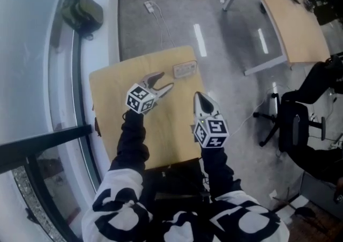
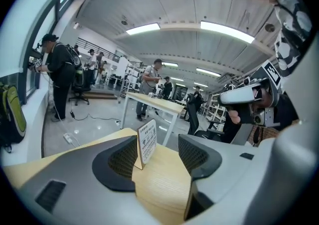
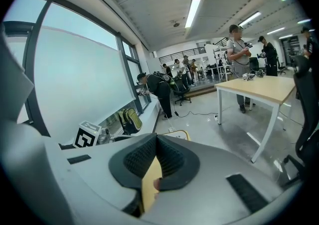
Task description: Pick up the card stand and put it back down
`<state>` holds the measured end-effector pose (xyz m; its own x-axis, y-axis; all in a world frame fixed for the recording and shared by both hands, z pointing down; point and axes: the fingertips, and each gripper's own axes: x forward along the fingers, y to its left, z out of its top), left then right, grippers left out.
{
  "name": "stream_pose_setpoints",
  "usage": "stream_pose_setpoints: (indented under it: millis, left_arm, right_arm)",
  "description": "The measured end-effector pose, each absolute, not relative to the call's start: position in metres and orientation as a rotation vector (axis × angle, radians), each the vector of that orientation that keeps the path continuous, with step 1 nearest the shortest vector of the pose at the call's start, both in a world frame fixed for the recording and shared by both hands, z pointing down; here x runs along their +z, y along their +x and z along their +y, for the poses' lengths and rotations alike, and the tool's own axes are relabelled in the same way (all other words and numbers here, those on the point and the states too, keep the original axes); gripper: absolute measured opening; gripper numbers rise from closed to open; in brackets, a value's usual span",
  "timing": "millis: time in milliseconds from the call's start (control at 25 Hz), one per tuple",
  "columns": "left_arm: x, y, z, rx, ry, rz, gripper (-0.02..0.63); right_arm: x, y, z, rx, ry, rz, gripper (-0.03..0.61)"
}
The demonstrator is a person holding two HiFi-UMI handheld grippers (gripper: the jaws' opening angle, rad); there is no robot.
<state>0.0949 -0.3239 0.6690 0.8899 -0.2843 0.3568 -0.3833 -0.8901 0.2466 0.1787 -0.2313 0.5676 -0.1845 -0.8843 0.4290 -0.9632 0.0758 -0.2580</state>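
Observation:
The card stand (image 1: 185, 68), a small upright sign, rests near the far edge of a small wooden table (image 1: 115, 83). My left gripper (image 1: 165, 81) hovers just short of it with its jaws open and nothing between the pads. In the left gripper view the card stand (image 2: 147, 142) stands on the table (image 2: 159, 189) beyond the left gripper (image 2: 157, 145), framed by the open jaws but apart from them. My right gripper (image 1: 199, 96) is over the table's right side, shut and empty. In its own view the right gripper (image 3: 156, 140) has its pads pressed together.
A green backpack (image 1: 81, 13) lies by the window at the left. A power strip (image 1: 149, 6) and cables are on the floor beyond the table. A larger wooden table (image 1: 289, 16) and a black office chair (image 1: 300, 123) stand at the right. People (image 2: 60, 74) stand far off.

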Motion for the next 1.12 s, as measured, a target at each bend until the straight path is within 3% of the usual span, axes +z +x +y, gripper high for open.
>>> stream_pose_setpoints:
  millis: [720,1120]
  left_arm:
    - [0.496,0.044,-0.206,0.147,2.879,-0.784,0.222]
    - [0.436,0.013,-0.178,0.078,2.861,-1.091,0.096]
  right_arm:
    - [0.463,0.128,-0.178,0.541,2.025,-2.284,0.02]
    - [0.427,0.101,-0.153,0.36,1.993,-2.314,0.02]
